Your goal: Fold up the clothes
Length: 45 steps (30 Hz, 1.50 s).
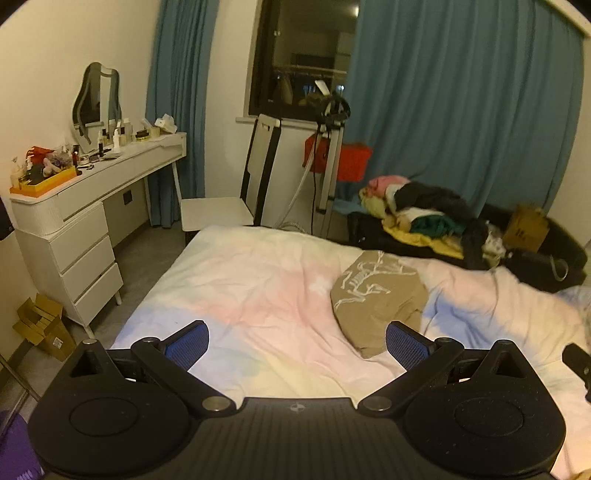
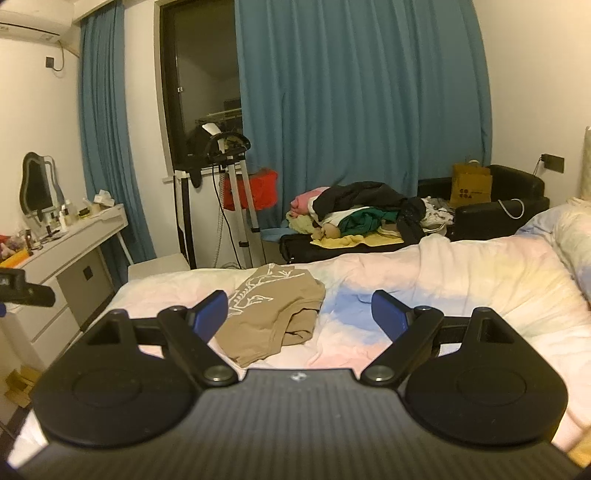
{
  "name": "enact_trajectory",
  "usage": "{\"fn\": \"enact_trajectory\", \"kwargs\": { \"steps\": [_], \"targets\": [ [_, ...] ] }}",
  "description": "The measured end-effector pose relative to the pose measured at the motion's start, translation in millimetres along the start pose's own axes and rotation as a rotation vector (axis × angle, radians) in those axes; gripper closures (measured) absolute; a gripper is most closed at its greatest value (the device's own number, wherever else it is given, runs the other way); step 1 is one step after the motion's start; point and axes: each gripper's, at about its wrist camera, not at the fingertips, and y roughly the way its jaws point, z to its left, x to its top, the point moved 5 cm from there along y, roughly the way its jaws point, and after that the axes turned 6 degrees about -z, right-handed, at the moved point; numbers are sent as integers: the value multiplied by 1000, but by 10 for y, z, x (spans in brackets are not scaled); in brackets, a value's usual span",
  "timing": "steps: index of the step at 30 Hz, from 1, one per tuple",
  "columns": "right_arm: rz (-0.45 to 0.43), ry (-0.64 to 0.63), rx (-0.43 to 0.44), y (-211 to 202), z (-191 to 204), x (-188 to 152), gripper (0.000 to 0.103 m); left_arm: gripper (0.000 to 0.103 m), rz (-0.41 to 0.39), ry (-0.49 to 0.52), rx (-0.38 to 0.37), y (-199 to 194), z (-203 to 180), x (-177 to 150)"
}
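- The white bench [image 1: 110, 177] stands at the far left against the wall, with a mirror [image 1: 96, 99] and bottles on top. The left wrist view shows its drawers [image 1: 88, 266] and flattened cardboard [image 1: 44, 325] on the floor beside them; the right wrist view cuts most of this off.
- Only the right wrist view shows the air conditioner [image 2: 29, 22] high on the left wall.
- The left gripper [image 1: 297, 345] hovers above the pastel bed [image 1: 240, 295], its blue-padded fingers [image 1: 186, 345] spread wide with nothing between them.
- The tan garment [image 1: 376, 299] with a white printed design lies crumpled on the bed, just right of centre in the left view. In the right wrist view the tan garment [image 2: 273, 317] sits behind the gripper's left finger.
- The right gripper [image 2: 299, 317] is likewise released, its fingers [image 2: 388, 317] wide apart over the bedcover and touching nothing.
- A pile of clothes [image 1: 428, 210] rests on a black sofa [image 1: 554, 254] beyond the bed, before blue curtains [image 1: 461, 92].
- Only the right view shows a pillow [image 2: 572, 236] at the far right.
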Motion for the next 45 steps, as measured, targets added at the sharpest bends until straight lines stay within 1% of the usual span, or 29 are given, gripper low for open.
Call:
{"fn": "enact_trajectory", "kwargs": {
  "steps": [3, 5, 7, 10, 13, 15, 18, 21, 23, 24, 26, 27, 29, 30, 32, 34, 37, 39, 40, 42, 43, 45],
  "targets": [
    [2, 31, 6, -40, 70, 238, 17, 0, 3, -18, 2, -175, 32, 127],
    [4, 51, 11, -62, 116, 398, 17, 0, 8, -23, -10, -181, 10, 235],
    [2, 7, -8, -50, 153, 494, 17, 0, -1, -30, -17, -153, -12, 345],
    [-9, -62, -63, 10, 191, 637, 17, 0, -22, -23, -25, 63, -104, 504],
    [-18, -58, -92, 123, 154, 762, 17, 0, -18, -16, -3, 472, -238, 570],
    [-28, -15, -100, 204, 111, 810, 17, 0, -11, -16, 8, 773, -334, 567],
    [-25, 47, -64, 460, 89, 815, 17, 0, 8, -4, -40, 1279, -486, 433],
    [-39, 105, -29, 775, 75, 727, 17, 1, 30, 13, -70, 1794, -580, 107],
    [-35, 107, -37, 1015, 65, 540, 17, 3, 46, 35, -104, 2162, -616, -152],
    [-35, 89, -45, 1131, 78, 422, 17, 4, 56, 44, -108, 2340, -613, -299],
    [-37, 49, -61, 1359, 107, 179, 17, 12, 98, 46, -105, 2710, -594, -581],
    [-38, 29, -70, 1473, 122, 58, 17, 14, 121, 46, -113, 2887, -590, -715],
    [-12, 3, -59, 1802, 133, -230, 17, 20, 149, 60, -138, 3178, -587, -932],
    [10, -10, -47, 1981, 134, -351, 17, 21, 153, 82, -158, 3313, -612, -1025],
    [60, -53, -26, 2406, 88, -617, 17, 22, 136, 144, -197, 3522, -672, -1170],
    [85, -76, -17, 2802, -37, -822, 17, 22, 98, 260, -260, 3702, -816, -1322],
    [99, -93, -12, 3358, -326, -1140, 17, 22, 36, 501, -354, 3936, -1084, -1532],
    [108, -126, -17, 3676, -511, -1373, 17, 21, -22, 663, -407, 4070, -1279, -1638],
    [115, -151, -27, 3821, -591, -1487, 17, 20, -41, 732, -413, 4145, -1356, -1697],
    [154, -204, -16, 4061, -676, -1712, 17, 20, -78, 865, -425, 4295, -1503, -1811],
    [177, -216, 13, 4149, -681, -1798, 17, 20, -100, 894, -434, 4357, -1531, -1845],
    [212, -214, 69, 4270, -686, -1934, 17, 27, -155, 911, -464, 4390, -1554, -1837]
  ]
}}
